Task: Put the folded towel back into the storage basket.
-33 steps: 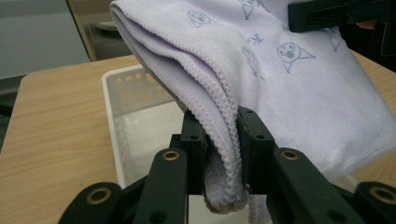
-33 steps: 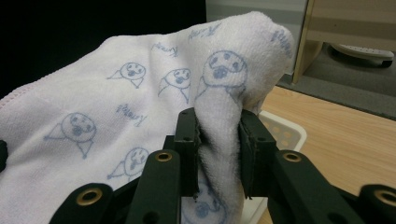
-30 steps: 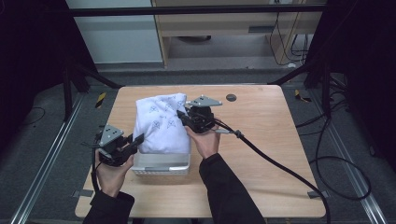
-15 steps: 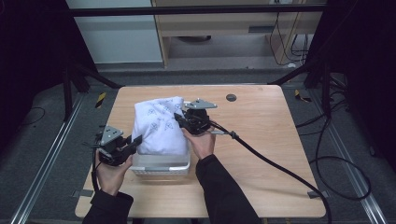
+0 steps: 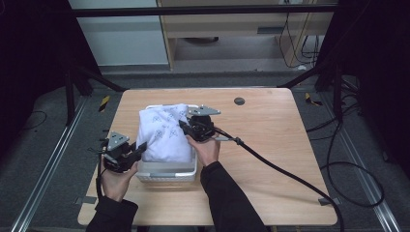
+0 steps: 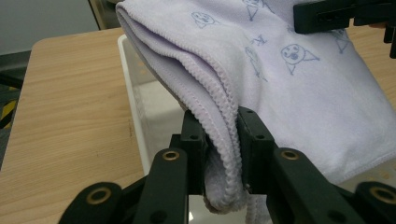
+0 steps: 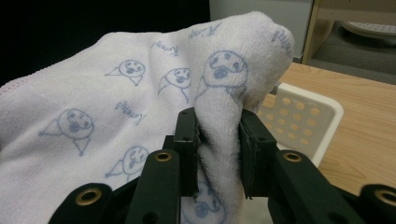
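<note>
Left gripper view is showing my left hand-held gripper pinching the stitched, doubled hem of the towel, the two black jaws pressing on the cloth from either side with a fold bulging out below them. Beyond the jaws, toward 12 o'clock, the pale lilac towel with its small blue seal drawings is rising and spreading to 2 o'clock, and under it at 10 o'clock the white basket is showing its rim and clear wall. My other gripper is reaching in at the top right corner of that view, touching the towel's upper surface.

In the right gripper view my right hand-held gripper is clamping a bunched fold of the same towel, the cloth humping up above the jaws toward 12 o'clock and draping away to 9 o'clock. At 3 o'clock the basket's perforated white corner is sitting on the wooden tabletop.

From the high view, I am holding the towel over the basket, my left hand-held gripper at its 8 o'clock corner and my right hand-held gripper at its 2 o'clock edge. The basket is resting left of centre on the tabletop, with a small dark disc well apart from it at 1 o'clock.
</note>
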Demonstrator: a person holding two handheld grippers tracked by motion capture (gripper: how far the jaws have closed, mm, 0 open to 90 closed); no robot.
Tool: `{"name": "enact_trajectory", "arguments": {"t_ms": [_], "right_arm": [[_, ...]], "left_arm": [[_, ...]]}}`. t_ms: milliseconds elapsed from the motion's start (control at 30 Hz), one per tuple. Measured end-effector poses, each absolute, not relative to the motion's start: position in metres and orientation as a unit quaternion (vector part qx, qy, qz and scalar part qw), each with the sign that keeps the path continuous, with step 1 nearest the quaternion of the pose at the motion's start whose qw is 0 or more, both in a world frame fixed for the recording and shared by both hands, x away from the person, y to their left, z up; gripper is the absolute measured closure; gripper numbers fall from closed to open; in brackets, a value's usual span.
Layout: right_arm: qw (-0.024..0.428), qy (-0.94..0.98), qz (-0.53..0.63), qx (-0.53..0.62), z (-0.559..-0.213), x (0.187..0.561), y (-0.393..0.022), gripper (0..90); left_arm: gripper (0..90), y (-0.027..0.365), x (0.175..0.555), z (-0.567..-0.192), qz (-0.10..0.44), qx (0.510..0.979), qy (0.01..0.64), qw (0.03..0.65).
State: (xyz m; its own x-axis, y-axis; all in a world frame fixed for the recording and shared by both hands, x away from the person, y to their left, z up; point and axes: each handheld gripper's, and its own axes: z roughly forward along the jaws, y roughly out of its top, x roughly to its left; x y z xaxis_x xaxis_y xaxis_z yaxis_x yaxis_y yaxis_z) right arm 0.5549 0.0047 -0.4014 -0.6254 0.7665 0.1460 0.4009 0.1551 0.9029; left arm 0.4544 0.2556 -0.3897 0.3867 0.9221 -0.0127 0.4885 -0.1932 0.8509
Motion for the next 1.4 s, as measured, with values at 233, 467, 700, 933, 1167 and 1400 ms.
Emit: {"name": "enact_trajectory", "arguments": {"t_ms": [233,467,700,933,1167,1400], "right_arm": [[0.174,0.747,0.504,0.397,-0.41,0.556,0.008,71.5],[0.174,0.75,0.497,0.4,-0.42,0.559,0.012,71.3],[0.18,0.754,0.487,0.401,-0.427,0.559,0.015,71.1],[0.184,0.757,0.482,0.401,-0.431,0.558,0.016,70.6],[0.187,0.76,0.475,0.402,-0.434,0.559,0.017,70.3],[0.186,0.764,0.466,0.405,-0.438,0.56,0.018,69.0]], "left_arm": [[73.5,0.255,0.456,-0.399,0.262,0.731,0.49,0.396],[73.5,0.255,0.459,-0.407,0.262,0.733,0.494,0.388],[73.5,0.253,0.46,-0.414,0.262,0.736,0.495,0.38],[73.5,0.254,0.462,-0.418,0.258,0.737,0.498,0.378],[73.5,0.253,0.464,-0.421,0.255,0.738,0.501,0.374],[73.2,0.252,0.467,-0.427,0.249,0.744,0.504,0.361]]}}
